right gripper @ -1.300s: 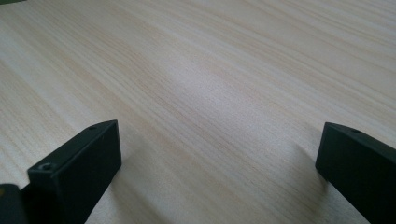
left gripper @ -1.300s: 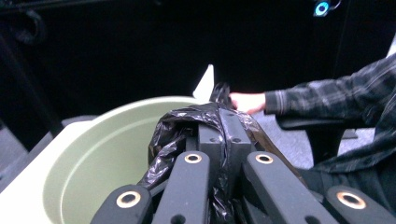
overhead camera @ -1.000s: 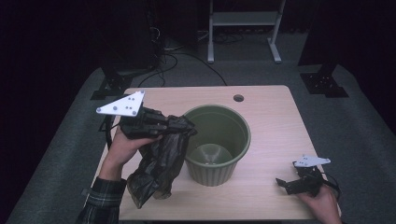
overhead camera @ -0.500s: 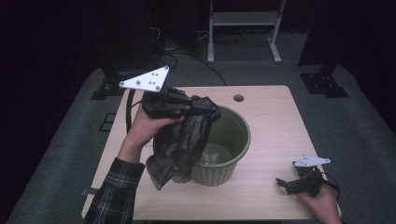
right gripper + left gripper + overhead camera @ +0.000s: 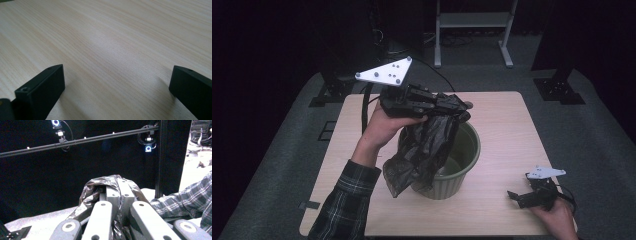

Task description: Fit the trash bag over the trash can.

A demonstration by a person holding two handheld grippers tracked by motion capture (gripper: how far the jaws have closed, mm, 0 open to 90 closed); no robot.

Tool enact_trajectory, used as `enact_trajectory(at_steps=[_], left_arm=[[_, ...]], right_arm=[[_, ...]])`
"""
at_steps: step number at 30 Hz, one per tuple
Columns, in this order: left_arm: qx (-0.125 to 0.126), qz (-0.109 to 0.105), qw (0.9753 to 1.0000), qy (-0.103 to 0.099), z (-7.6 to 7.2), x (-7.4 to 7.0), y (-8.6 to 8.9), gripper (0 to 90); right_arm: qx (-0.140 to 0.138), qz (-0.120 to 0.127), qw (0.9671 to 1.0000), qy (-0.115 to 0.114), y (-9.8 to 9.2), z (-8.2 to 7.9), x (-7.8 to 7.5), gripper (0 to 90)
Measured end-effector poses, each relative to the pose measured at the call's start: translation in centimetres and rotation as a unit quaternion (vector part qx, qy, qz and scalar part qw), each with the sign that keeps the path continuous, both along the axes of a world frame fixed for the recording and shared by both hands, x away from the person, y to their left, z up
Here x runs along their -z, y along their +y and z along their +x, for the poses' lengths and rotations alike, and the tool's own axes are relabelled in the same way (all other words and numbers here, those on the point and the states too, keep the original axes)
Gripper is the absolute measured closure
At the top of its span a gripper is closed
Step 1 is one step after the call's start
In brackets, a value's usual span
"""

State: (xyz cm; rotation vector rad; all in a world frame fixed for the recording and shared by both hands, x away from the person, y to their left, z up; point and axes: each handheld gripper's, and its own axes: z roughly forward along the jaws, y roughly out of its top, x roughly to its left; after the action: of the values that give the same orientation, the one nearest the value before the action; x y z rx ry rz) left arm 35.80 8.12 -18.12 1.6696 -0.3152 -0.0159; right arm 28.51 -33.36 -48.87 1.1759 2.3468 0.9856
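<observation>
A crumpled black plastic bag (image 5: pixel 422 150) hangs from my left gripper (image 5: pixel 459 111), which is shut on its top edge above the green bin (image 5: pixel 464 160). The bag drapes over the bin's near-left rim and down its outside. Seen from the left gripper view, the bag (image 5: pixel 100 190) bunches around the closed jaws of my left gripper (image 5: pixel 117 185). My right gripper (image 5: pixel 516 198) rests low at the table's front right, open. In the right gripper view its black fingers (image 5: pixel 40 90) stand wide apart over bare wood, my right gripper (image 5: pixel 117 85) holding nothing.
The light wooden table (image 5: pixel 512 125) stands on grey carpet. A small dark round object (image 5: pixel 468 105) lies near the far edge behind the bin. A white metal stand (image 5: pixel 472 30) and dark equipment bases sit beyond the table.
My left gripper has lifted the bag and carried it rightward from beside the bin to above its rim. The right gripper has stayed still.
</observation>
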Motion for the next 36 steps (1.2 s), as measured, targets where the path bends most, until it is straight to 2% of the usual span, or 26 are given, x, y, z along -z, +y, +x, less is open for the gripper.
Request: enact_trajectory(at_steps=[5, 8, 10, 12, 15, 17, 20, 22, 26, 28, 31, 33, 36], left_arm=[[0.008, -0.018, 0.9998, 0.010, 0.2, -0.7, -0.2, 88.7], [0.009, -0.011, 0.9999, 0.003, -0.1, -1.3, -0.3, 88.7], [0.003, 0.002, 1.0000, 0.002, -0.2, -1.0, -0.3, 88.7], [0.001, 0.004, 1.0000, 0.007, -0.1, -0.5, -0.1, 88.7], [0.003, -0.010, 0.9996, 0.024, 0.2, 0.4, 0.3, 88.7], [-0.002, -0.001, 0.9996, 0.027, 0.3, 0.8, 0.4, 88.6], [-0.016, 0.031, 0.9988, 0.035, 0.6, 2.2, 0.6, 88.4], [-0.025, 0.042, 0.9980, 0.040, 0.8, 3.1, 0.9, 88.3], [-0.050, 0.064, 0.9949, 0.060, 1.5, 5.2, 1.7, 85.9], [-0.057, 0.072, 0.9935, 0.067, 1.8, 6.0, 2.0, 81.6], [-0.080, 0.089, 0.9898, 0.076, 2.2, 7.2, 2.5, 70.6], [-0.098, 0.103, 0.9864, 0.083, 2.5, 7.8, 2.8, 58.4], [-0.133, 0.138, 0.9779, 0.084, 2.9, 8.6, 3.1, 39.8]], right_arm=[[0.000, 0.000, 1.0000, 0.000, 0.0, 0.0, 0.0, 0.0], [0.000, 0.000, 1.0000, 0.000, 0.0, 0.0, 0.0, 0.0], [-0.001, 0.000, 1.0000, 0.000, 0.0, 0.0, 0.0, 0.0], [0.000, 0.000, 1.0000, 0.000, 0.0, 0.0, 0.0, 0.0], [0.000, 0.000, 1.0000, 0.000, 0.0, 0.0, 0.0, 0.0], [0.000, 0.000, 1.0000, 0.000, 0.0, 0.0, 0.0, 0.0], [-0.001, 0.000, 1.0000, 0.000, 0.0, 0.0, 0.0, 0.0], [-0.001, 0.000, 1.0000, 0.000, 0.0, 0.0, 0.0, 0.0], [-0.001, 0.000, 1.0000, 0.000, 0.0, 0.0, 0.0, 0.0], [-0.001, 0.000, 1.0000, 0.000, 0.0, 0.0, 0.0, 0.0], [-0.001, 0.000, 1.0000, 0.000, 0.0, 0.0, 0.0, 0.0], [-0.001, 0.000, 1.0000, 0.000, 0.0, 0.0, 0.0, 0.0], [-0.001, 0.000, 1.0000, 0.000, 0.0, 0.0, 0.0, 0.0]])
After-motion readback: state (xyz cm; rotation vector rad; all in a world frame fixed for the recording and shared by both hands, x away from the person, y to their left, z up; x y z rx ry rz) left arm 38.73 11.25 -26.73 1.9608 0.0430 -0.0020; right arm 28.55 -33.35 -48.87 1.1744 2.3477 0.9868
